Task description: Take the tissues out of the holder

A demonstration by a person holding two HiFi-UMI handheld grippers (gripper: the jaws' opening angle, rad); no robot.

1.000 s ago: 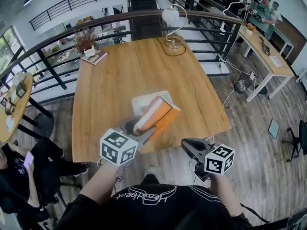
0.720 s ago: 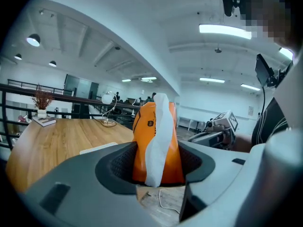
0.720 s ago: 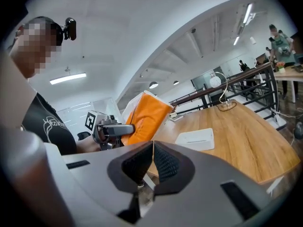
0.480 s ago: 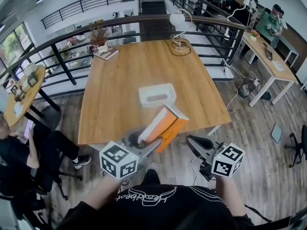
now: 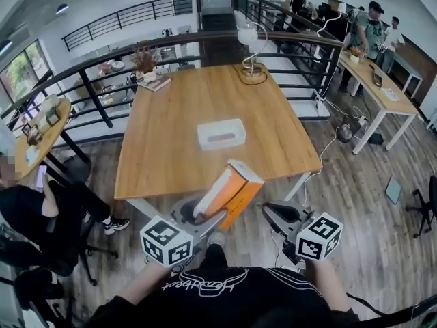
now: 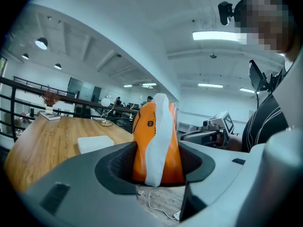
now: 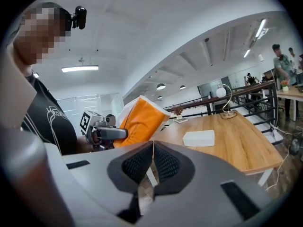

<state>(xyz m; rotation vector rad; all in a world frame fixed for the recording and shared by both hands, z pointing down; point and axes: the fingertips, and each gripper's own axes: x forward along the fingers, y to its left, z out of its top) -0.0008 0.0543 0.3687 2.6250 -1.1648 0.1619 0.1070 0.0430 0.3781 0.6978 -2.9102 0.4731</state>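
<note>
My left gripper [image 5: 198,214] is shut on an orange tissue pack [image 5: 229,193] with a white strip down its side, held tilted over the wooden floor just short of the table's near edge. In the left gripper view the pack [image 6: 158,145] stands between the dark pads. The white tissue holder [image 5: 221,133] lies on the wooden table [image 5: 171,149], apart from both grippers; it also shows as a white box [image 7: 199,137] in the right gripper view. To the pack's right, my right gripper [image 5: 273,214] is shut with nothing in it, its pads [image 7: 163,162] meeting.
A lamp [image 5: 247,39] stands at the table's far edge, a plant with a book [image 5: 147,63] at its far left corner. Black railings run behind. A seated person [image 5: 41,210] is at the left by a round table. People stand at a desk [image 5: 375,80] at the back right.
Both grippers have drawn back from the table toward me. The orange pack has come with the left gripper, from above the holder to past the near edge. The holder stays on the table.
</note>
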